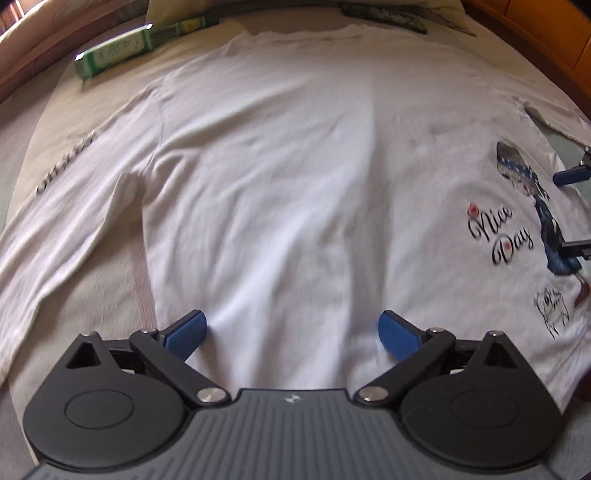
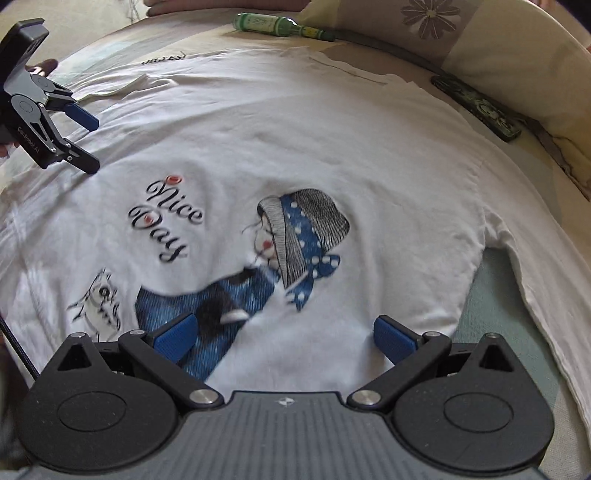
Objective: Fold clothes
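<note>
One white shirt point(image 2: 295, 147) flat on bed point(image 1: 22, 155), pillows point(image 2: 517, 55) behind

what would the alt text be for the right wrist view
A white long-sleeved shirt printed with "Nice Day" and a girl in a blue headscarf lies spread flat on a bed, with the right tongs open just above its near edge. The left tongs hover open at upper left; a green bottle lies beyond the collar.
</note>
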A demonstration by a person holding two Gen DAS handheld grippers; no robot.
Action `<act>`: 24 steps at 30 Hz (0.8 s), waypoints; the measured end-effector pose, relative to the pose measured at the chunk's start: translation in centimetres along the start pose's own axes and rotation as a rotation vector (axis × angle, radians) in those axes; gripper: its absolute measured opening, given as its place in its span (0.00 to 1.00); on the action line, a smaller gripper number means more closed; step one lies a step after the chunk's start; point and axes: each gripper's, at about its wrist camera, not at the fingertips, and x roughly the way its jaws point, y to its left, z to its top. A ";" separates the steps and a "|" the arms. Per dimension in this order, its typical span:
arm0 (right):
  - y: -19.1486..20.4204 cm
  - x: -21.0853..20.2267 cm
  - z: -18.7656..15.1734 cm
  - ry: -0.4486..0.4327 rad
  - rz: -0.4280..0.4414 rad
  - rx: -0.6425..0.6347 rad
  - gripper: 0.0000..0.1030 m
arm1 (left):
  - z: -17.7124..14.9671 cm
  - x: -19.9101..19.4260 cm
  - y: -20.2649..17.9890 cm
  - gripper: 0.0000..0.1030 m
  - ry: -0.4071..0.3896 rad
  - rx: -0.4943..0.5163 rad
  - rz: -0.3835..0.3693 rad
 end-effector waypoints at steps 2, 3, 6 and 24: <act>0.0 -0.5 -1.2 0.001 0.020 -0.056 1.00 | -1.3 -0.7 -0.1 0.96 0.054 -0.023 0.011; 0.1 -0.8 -1.8 0.002 0.029 -0.083 1.00 | -1.8 -1.1 -0.4 0.95 0.073 -0.027 0.016; 0.2 -1.5 -3.2 0.005 0.053 -0.159 1.00 | -2.1 -2.2 -2.0 0.95 0.046 -0.006 0.007; 5.8 -1.1 -0.5 0.033 0.165 -0.316 1.00 | -2.8 -4.1 -0.1 0.95 0.000 -0.095 -0.041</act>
